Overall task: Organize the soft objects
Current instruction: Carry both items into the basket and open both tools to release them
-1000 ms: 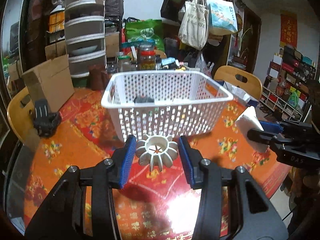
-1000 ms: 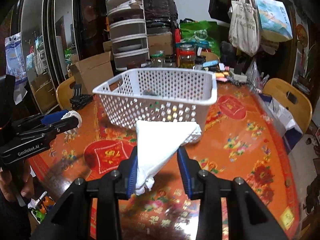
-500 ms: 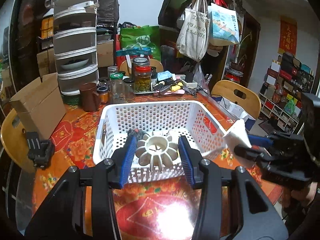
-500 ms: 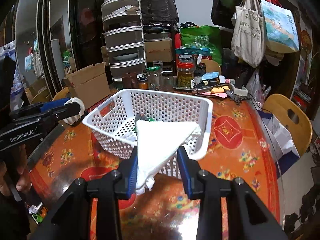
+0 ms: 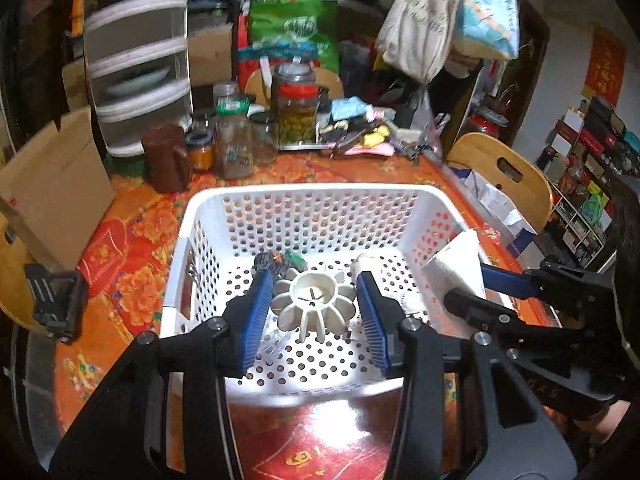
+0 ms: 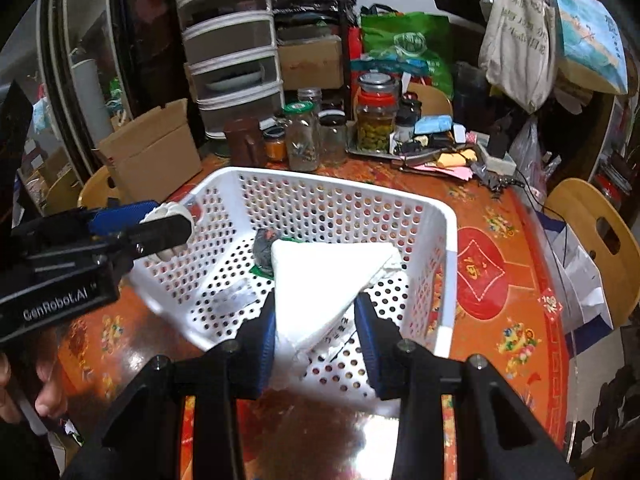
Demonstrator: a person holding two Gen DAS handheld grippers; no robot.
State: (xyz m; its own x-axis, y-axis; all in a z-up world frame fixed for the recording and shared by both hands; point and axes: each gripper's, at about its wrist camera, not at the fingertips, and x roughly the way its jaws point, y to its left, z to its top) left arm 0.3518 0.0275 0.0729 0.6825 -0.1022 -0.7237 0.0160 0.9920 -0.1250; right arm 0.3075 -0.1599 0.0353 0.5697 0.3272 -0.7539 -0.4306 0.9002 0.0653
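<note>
The left tool (image 5: 314, 300) grips a white ribbed toy (image 5: 316, 304) above the basket (image 5: 308, 194). The right tool (image 6: 316, 320) clamps a folded cloth (image 6: 324, 280) there too.

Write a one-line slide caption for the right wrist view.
Right gripper holds a folded white cloth over the white perforated basket; left gripper carries a white ribbed piece.

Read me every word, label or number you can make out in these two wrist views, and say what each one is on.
"GenRobot.AI": white lettering on the black body of the left gripper, seen in the right wrist view.
Canvas tote bag: printed characters, too blurred to read.
Red wall banner: gold characters, unreadable.
Red medallions on the tablecloth: characters too blurred to read.
Green bag: white logo, unreadable.
Jar lids and labels: too small.
</note>
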